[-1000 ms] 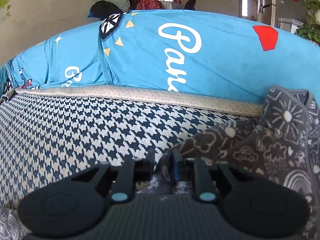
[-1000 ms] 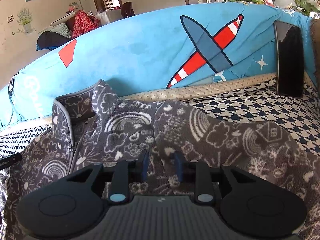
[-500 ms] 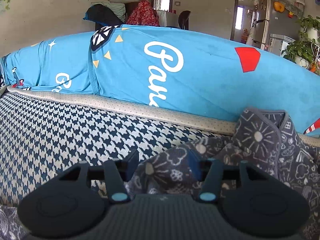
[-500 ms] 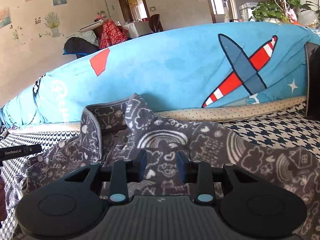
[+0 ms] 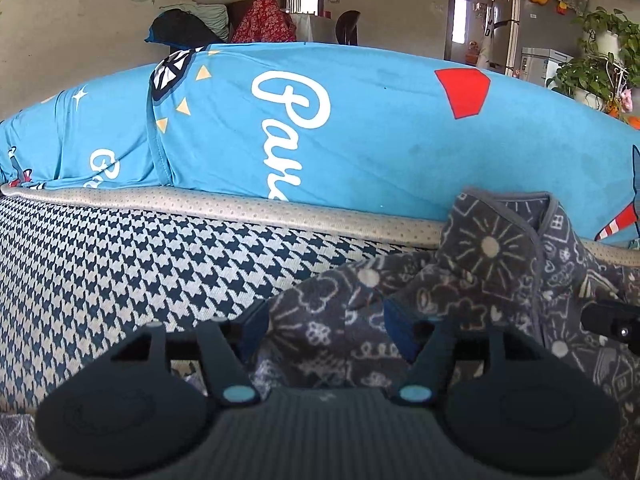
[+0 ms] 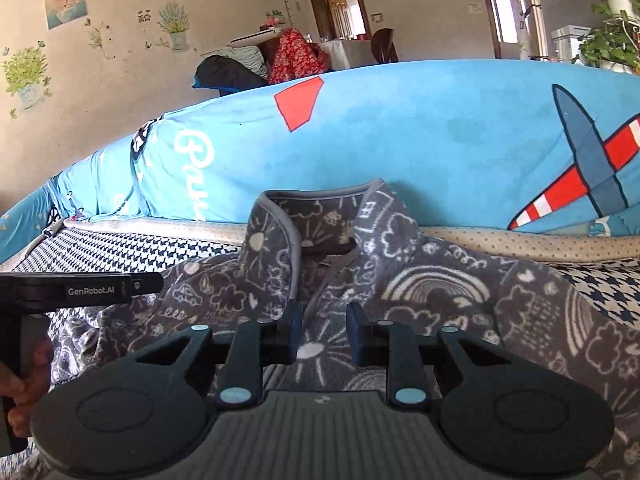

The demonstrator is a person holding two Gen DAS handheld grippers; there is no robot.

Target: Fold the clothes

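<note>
1. Where the checked seat cover [image 5: 120,272] meets the back of the sofa, a blue cushion cover [image 5: 360,132] printed with white script, a red shape and a striped aeroplane rises just behind the garment; a beige dotted band [image 5: 240,210] runs between seat and cushion.
2. Beyond the sofa, clothes are piled on furniture by a doorway [image 6: 340,8], and potted plants [image 5: 596,64] stand at the right.
3. The grey fleece jacket [image 6: 440,288], covered in white doodles of suns, clouds and rainbows, lies rumpled on the seat with its grey-edged collar [image 6: 296,220] standing up against the cushion.
4. The left gripper [image 5: 326,326] points down at the jacket's left part; its jaws are opening, well apart, with fleece lying between them but not pinched.
5. The right gripper [image 6: 322,330] hovers low over the jacket's front below the collar; its jaws are closing, a narrow gap left, fabric showing between them and no clear pinch.
6. A hand [image 6: 20,396] grips the left tool's handle at the right view's left edge.
</note>
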